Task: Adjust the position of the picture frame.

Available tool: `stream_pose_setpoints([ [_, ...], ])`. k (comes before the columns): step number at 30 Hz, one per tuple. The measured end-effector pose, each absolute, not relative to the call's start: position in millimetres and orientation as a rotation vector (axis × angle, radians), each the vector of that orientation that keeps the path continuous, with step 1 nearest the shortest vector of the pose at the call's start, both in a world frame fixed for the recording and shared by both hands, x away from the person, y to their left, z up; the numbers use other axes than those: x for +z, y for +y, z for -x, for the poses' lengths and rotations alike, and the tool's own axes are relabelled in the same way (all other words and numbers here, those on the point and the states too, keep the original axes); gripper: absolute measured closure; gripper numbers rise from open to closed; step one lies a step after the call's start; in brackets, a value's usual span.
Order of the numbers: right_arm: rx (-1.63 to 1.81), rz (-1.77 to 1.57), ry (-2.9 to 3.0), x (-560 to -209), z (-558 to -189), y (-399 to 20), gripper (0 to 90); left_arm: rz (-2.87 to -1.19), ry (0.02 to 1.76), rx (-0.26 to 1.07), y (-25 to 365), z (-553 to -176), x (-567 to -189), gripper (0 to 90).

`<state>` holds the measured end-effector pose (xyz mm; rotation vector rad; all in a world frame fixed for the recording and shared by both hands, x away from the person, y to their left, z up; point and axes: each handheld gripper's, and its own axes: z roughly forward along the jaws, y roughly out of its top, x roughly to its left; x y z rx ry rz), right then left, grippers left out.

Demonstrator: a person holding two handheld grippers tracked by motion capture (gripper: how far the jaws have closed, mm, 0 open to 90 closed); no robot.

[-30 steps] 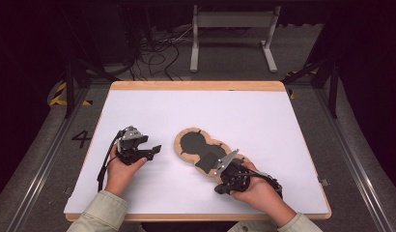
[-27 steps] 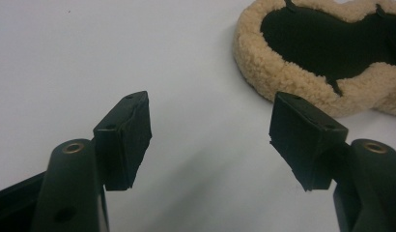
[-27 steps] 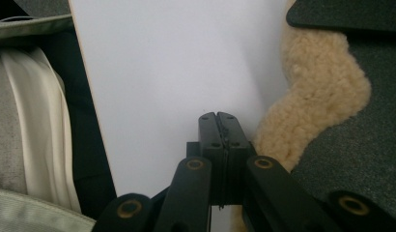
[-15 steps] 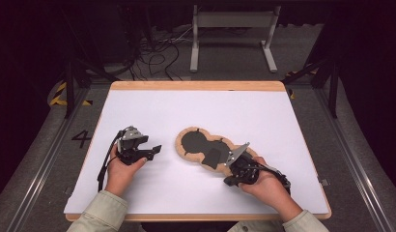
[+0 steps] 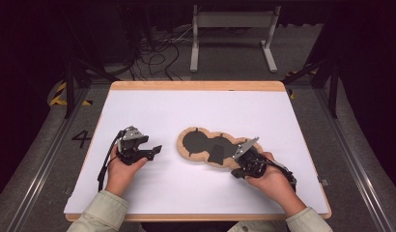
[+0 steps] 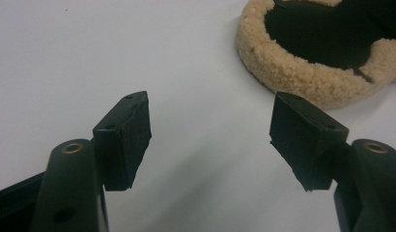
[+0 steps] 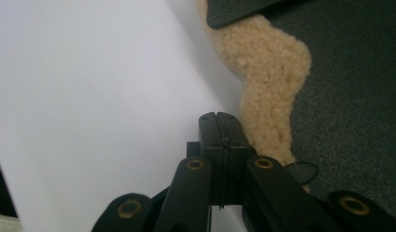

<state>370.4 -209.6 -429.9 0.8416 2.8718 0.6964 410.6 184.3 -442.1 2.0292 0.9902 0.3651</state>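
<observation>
A two-lobed dark pad with a tan fleece rim [image 5: 198, 142] lies flat on the white table top [image 5: 196, 106], a little right of centre. My right gripper [image 5: 238, 162] is shut at the pad's near right edge. In the right gripper view its jaws [image 7: 219, 118] are pressed together with nothing visible between them, and the fleece rim [image 7: 268, 63] runs just beside their tips. My left gripper [image 5: 152, 152] rests left of the pad, pointing towards it. Its jaws [image 6: 210, 140] stand open over bare table, short of the fleece rim [image 6: 302, 77].
The white top has a wooden border [image 5: 196, 85] at its far edge. A dark flap [image 5: 216, 152] lies inside the pad. Beyond the table stand a metal frame [image 5: 232, 34] and loose cables [image 5: 152, 58] on the floor.
My right gripper has slid to the right and slightly away along the pad's near edge, still shut. The left gripper has stayed where it was.
</observation>
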Motion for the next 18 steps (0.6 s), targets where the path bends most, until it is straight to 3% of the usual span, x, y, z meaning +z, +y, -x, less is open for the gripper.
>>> stream_pose_setpoints([
  [10, 0.698, -0.867, 2.817, -428, -373, -216, 90.0, -2.036, 0.981, 0.367, 184, -411, -443, 31.9],
  [18, 0.79, -0.941, 2.671, -403, -372, -234, 90.0, -2.034, 0.986, 0.362, 183, -411, -443, 31.9],
])
